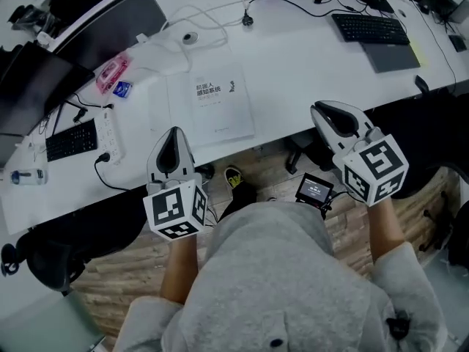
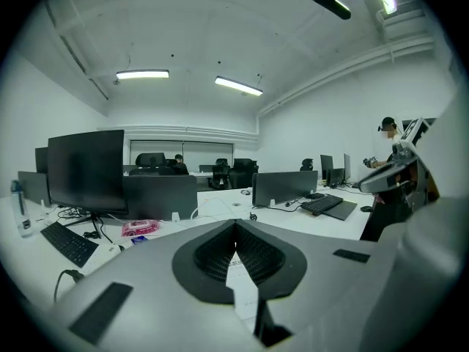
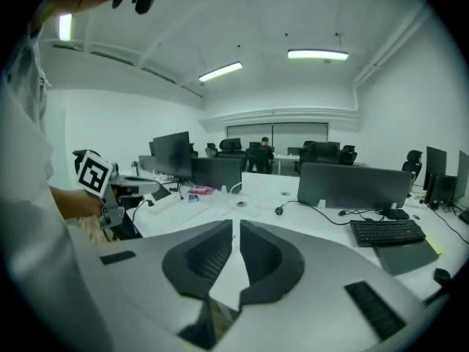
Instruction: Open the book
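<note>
flat white rectangular book (image 1: 218, 103) lies closed on smooth white desk (image 1: 308, 57).

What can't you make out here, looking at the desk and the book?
- book: in the head view, the cover print is too small to read.
- Same book, left gripper view: the left gripper covers all but a sliver of it.
- pink packet: in the head view, too small to tell what it is.
- small screen at the person's waist: in the head view, its text is too small to read.
</note>
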Motion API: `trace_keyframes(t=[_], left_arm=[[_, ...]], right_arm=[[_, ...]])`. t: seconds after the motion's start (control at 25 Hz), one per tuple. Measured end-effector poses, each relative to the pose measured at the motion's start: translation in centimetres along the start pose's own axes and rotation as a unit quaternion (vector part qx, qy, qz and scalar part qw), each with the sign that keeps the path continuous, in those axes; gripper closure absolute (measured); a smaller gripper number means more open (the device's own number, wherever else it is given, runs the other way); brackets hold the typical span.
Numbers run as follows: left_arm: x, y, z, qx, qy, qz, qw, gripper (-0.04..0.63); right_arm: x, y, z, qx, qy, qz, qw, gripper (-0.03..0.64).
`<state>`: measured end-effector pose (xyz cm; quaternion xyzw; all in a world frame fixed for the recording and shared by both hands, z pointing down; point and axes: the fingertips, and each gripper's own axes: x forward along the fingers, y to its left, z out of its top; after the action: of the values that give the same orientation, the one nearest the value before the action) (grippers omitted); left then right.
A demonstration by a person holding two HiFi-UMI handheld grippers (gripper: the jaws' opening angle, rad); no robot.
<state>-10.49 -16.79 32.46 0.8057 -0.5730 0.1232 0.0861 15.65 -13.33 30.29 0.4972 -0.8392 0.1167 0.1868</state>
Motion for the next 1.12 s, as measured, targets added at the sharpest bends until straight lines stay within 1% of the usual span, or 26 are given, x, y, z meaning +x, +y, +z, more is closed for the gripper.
trace_keyframes(t=[0.08, 0.2, 0.4, 0.56, 0.88, 1.12], left_arm=[[-1.0, -1.7, 0.0, 0.003, -0.003, -0.002, 1.0000, 0.586], [-2.6, -4.2, -0.2, 0.005, -0.006, -0.006, 0.9999, 0.586], [-5.6, -7.8, -1.1, 0.008, -0.008, -0.014, 0.9998, 0.586], [-7.7, -9.7, -2.0, 0.009, -0.009, -0.014, 0.9998, 0.586], [-10.8, -10.4, -2.3, 0.010, -0.017, 0.000, 0.9998, 0.586], [-11.5, -10.7, -1.7, 0.005, -0.027, -0.005, 0.9996, 0.586]], right_arm=[[-3.3, -0.7, 0.3, 0.017, -0.030, -0.001, 0.999, 0.566], [-7.3, -1.1, -0.9, 0.041, -0.060, -0.011, 0.997, 0.566], [-12.1, -1.4, -5.1, 0.067, -0.075, -0.053, 0.994, 0.568], [-14.5, -1.3, -6.9, 0.091, -0.085, -0.064, 0.990, 0.568], [-16.3, 0.1, -7.5, 0.076, -0.091, -0.054, 0.991, 0.568], [-16.5, 0.5, -7.3, 0.070, -0.090, -0.054, 0.992, 0.568]])
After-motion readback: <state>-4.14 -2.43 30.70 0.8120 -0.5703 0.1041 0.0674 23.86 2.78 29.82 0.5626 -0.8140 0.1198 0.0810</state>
